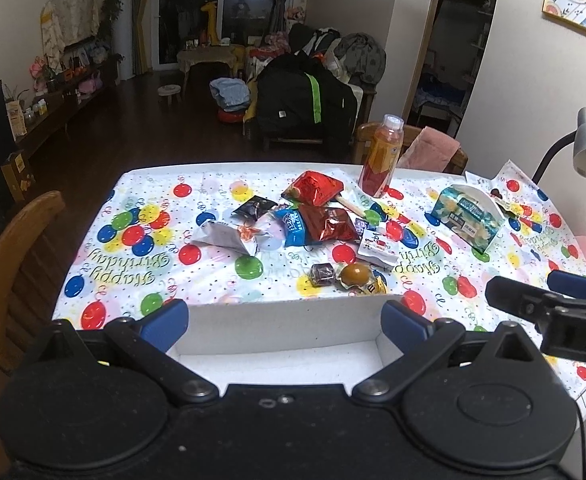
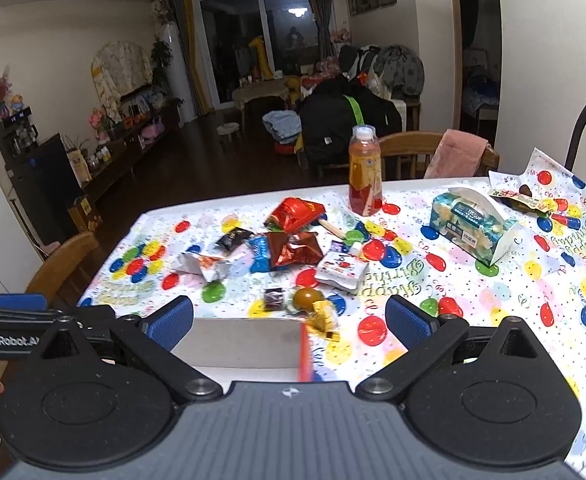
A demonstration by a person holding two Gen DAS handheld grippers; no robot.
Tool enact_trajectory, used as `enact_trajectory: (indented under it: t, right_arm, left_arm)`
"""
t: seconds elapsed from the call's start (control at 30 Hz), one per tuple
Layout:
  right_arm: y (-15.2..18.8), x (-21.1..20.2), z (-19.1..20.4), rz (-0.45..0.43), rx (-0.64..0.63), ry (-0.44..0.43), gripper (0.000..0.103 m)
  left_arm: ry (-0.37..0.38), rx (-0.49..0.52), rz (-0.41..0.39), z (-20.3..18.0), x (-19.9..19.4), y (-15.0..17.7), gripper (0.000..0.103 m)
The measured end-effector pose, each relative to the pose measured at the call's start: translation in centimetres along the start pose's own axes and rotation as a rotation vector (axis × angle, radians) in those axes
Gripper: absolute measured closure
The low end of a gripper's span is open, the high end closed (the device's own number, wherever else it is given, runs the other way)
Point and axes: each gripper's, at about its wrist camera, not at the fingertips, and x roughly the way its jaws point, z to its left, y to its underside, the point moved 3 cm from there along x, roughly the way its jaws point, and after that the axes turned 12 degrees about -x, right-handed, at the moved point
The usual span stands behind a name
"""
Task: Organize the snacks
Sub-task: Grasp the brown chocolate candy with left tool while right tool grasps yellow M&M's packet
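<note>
Blue pads frame my left wrist view: my left gripper (image 1: 285, 320) hangs spread wide over a white box (image 1: 281, 332) at the near edge of the table, holding nothing. Beyond the box, on the balloon-print tablecloth (image 1: 133, 248), the snacks lie loose in a cluster: a silver packet (image 1: 229, 237) to the left, a small black packet (image 1: 255, 208), a blue packet (image 1: 291, 228) partly under a dark red bag (image 1: 327, 224), and a brighter red bag (image 1: 315, 188) farther back. Nearer the box sit a brown wrapped sweet (image 1: 323, 273) and a round golden one (image 1: 355, 274), just beside each other. An orange-red bottle (image 1: 381, 156) stands upright at the far side, and a tissue box (image 1: 469, 216) sits to the right. My right gripper (image 1: 549, 304) pokes in from the right edge; I cannot tell from here how its fingers stand.

From the right wrist view, my right gripper (image 2: 289, 322) is also spread wide and empty, over the box's right end (image 2: 245, 344). A white pouch (image 2: 341, 272) lies just past it, near the dark red bag (image 2: 295, 250). The left gripper (image 2: 21, 312) shows at the left edge
</note>
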Motion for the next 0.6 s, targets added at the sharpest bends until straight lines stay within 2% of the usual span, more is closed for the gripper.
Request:
enact_trajectory:
  t: [0.33,0.6]
  right_arm:
    - [-1.2,6.8,-4.8,0.13,0.03,-0.08,0.0]
    - [-2.1,13.8,-7.6,0.272,0.056,-0.138,0.002]
  left_arm:
    - [0.026,0.008,0.081,-2.1,5.8,-2.6,0.001]
    - [0.03,-0.019,0.222,-3.3,12.2,-5.1,0.006]
